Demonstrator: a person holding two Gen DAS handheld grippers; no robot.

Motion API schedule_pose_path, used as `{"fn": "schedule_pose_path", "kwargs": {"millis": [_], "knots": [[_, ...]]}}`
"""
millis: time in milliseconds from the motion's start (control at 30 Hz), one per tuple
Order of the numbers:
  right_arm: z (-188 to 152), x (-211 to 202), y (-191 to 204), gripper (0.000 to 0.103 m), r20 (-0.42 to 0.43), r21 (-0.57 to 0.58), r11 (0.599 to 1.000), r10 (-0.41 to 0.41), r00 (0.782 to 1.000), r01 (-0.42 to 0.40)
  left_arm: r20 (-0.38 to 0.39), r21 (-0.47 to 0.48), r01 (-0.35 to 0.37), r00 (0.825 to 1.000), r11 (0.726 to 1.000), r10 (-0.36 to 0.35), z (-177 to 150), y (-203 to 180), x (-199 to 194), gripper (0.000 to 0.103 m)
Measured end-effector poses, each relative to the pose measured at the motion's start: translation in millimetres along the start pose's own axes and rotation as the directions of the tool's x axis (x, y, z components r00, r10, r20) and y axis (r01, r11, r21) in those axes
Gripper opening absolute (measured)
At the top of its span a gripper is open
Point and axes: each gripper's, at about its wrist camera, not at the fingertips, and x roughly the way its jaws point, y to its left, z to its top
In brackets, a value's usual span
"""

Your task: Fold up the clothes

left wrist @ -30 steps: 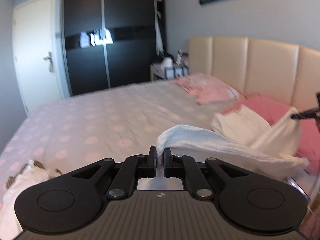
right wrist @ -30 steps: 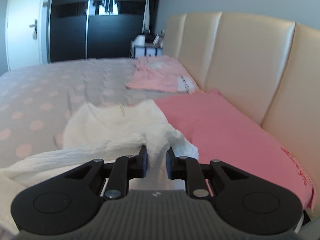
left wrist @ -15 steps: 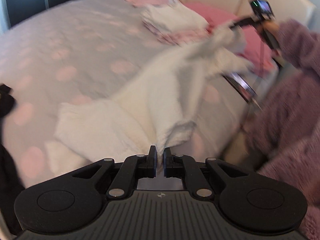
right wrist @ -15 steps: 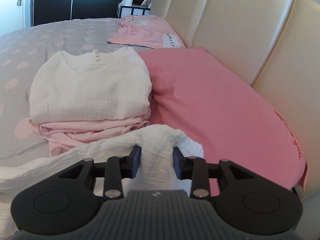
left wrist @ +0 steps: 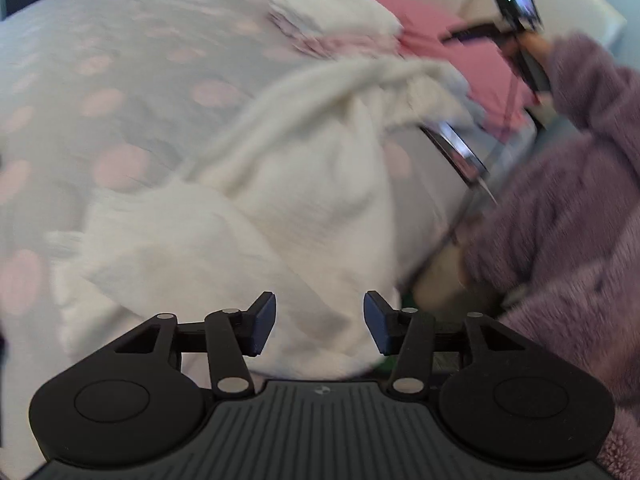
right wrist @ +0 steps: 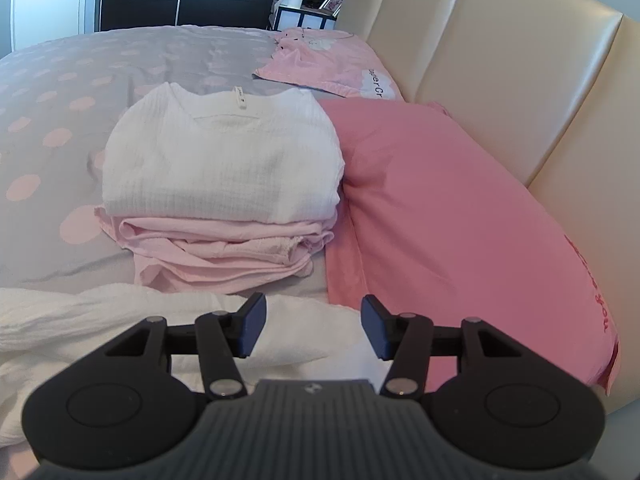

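Note:
A white crinkled garment (left wrist: pixel 256 208) lies loose on the grey bedspread with pink dots (left wrist: pixel 120 80). My left gripper (left wrist: pixel 319 326) is open just above its near end, holding nothing. In the right wrist view the same white garment (right wrist: pixel 120 320) lies under and left of my right gripper (right wrist: pixel 313 328), which is open and empty. Beyond it stands a stack of folded clothes: a white top (right wrist: pixel 220 168) on pink garments (right wrist: pixel 224 252). The left wrist view is blurred.
A pink pillow (right wrist: pixel 460 220) lies right of the stack against the cream padded headboard (right wrist: pixel 500 60). A second pink patterned pillow (right wrist: pixel 332 64) lies further back. The person's purple fleece sleeve (left wrist: pixel 568 208) is at the right in the left wrist view, holding the right gripper's handle (left wrist: pixel 516 20).
Both grippers were shut on the white garment and have opened, letting it drop onto the bed. The left gripper swung down from the room view toward the bed.

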Motion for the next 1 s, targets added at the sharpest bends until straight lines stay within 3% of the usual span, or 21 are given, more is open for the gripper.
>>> {"fn": "schedule_pose_path", "kwargs": {"millis": [167, 300, 367, 400, 433, 467, 533, 667, 767, 1000], "knots": [[-1.3, -3.7, 1.3, 0.056, 0.005, -0.004, 1.000, 0.030, 1.000, -0.030, 0.069, -0.166, -0.177, 0.979, 0.970, 0.190, 26.1, 61.5, 8.6, 0.059], [1.2, -9.6, 8.6, 0.056, 0.024, -0.031, 0.998, 0.050, 0.998, -0.050, 0.013, -0.330, -0.283, 0.953, 0.900, 0.304, 28.5, 115.2, 38.7, 0.059], [1.6, -12.9, 12.7, 0.056, 0.035, -0.049, 0.997, 0.056, 0.998, -0.055, -0.033, -0.408, -0.301, 0.949, 0.862, 0.315, 25.7, 139.0, 53.8, 0.055], [1.9, -13.8, 14.1, 0.056, 0.037, -0.056, 0.997, 0.058, 0.998, -0.056, -0.029, -0.442, -0.276, 0.955, 0.854, 0.294, 21.8, 144.3, 56.4, 0.046], [2.0, -14.1, 15.6, 0.056, 0.037, -0.062, 0.996, 0.060, 0.998, -0.057, -0.024, -0.474, -0.252, 0.961, 0.844, 0.274, 18.0, 149.7, 59.0, 0.028], [2.3, -13.8, 16.5, 0.056, 0.035, -0.065, 0.996, 0.060, 0.998, -0.057, -0.017, -0.506, -0.227, 0.967, 0.832, 0.253, 14.2, 155.0, 61.5, 0.020], [2.5, -12.8, 17.3, 0.056, 0.031, -0.066, 0.996, 0.058, 0.998, -0.056, 0.007, -0.487, -0.190, 0.975, 0.852, 0.222, 12.6, 149.1, 58.4, 0.005], [3.7, -7.3, 17.5, 0.056, 0.017, -0.054, 0.997, 0.057, 0.998, -0.056, -0.059, -0.398, -0.218, 0.975, 0.891, 0.212, 12.7, 126.8, 42.2, 0.002], [5.4, -3.8, 19.4, 0.056, 0.010, -0.045, 0.997, 0.058, 0.998, -0.057, -0.164, -0.360, -0.265, 0.962, 0.894, 0.219, 3.4, 121.5, 30.8, 0.002], [9.2, 5.5, 27.5, 0.056, -0.021, -0.053, 0.997, 0.062, 0.998, -0.063, -0.353, -0.276, -0.339, 0.906, 0.899, 0.233, -24.5, 117.6, 16.2, 0.004]]}}
